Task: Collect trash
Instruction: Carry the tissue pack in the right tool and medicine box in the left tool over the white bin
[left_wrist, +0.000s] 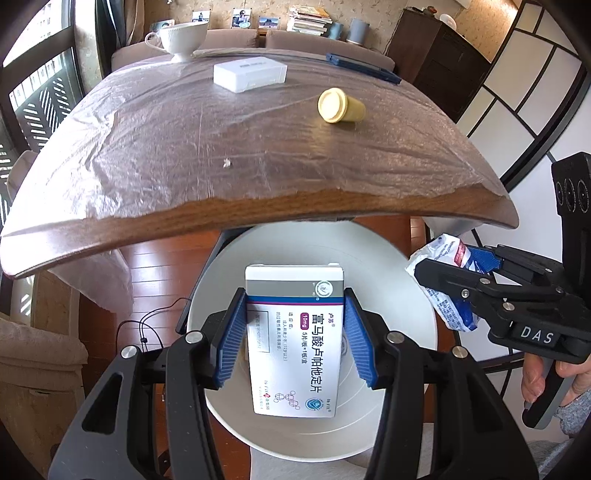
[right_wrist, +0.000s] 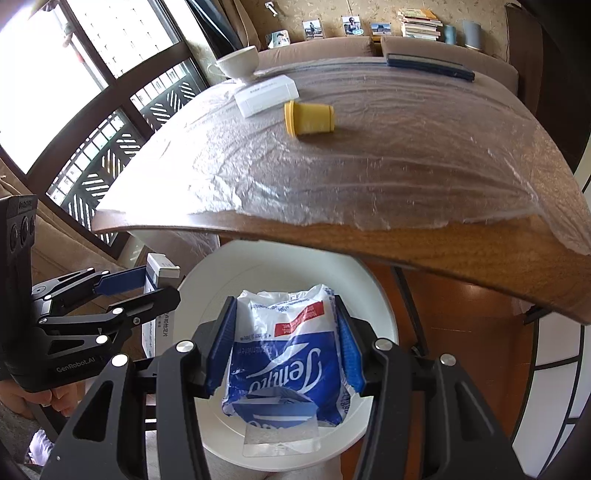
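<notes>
Hovering over the white bin (left_wrist: 413, 280), the left hand-held gripper (left_wrist: 293, 334) pinched a medicine box (left_wrist: 293, 347), long axis along its fingers; the right hand-held gripper (right_wrist: 282, 345) pinched a tissue packet (right_wrist: 288, 354) above that bin.

Table (left_wrist: 258, 210): dark wood, polished, grain visible along bare front edge; top covered by thin clear plastic sheet (left_wrist: 147, 147), wrinkled, shiny. Medicine box (left_wrist: 291, 343): smooth printed cardboard, slight sheen. Tissue pack (right_wrist: 288, 350): soft glossy plastic film, crumpled, clear flap at bottom. Bin (left_wrist: 413, 295): smooth white plastic, matt. Left tool (left_wrist: 295, 339) and right tool (right_wrist: 282, 347): matt black plastic, ribbed blue rubbery pads, bright metal screw heads. Yellow cup (right_wrist: 310, 118): matt plastic. White teacup (left_wrist: 181, 37): glazed ceramic. Floor (left_wrist: 155, 280): glossy reddish wood boards.
</notes>
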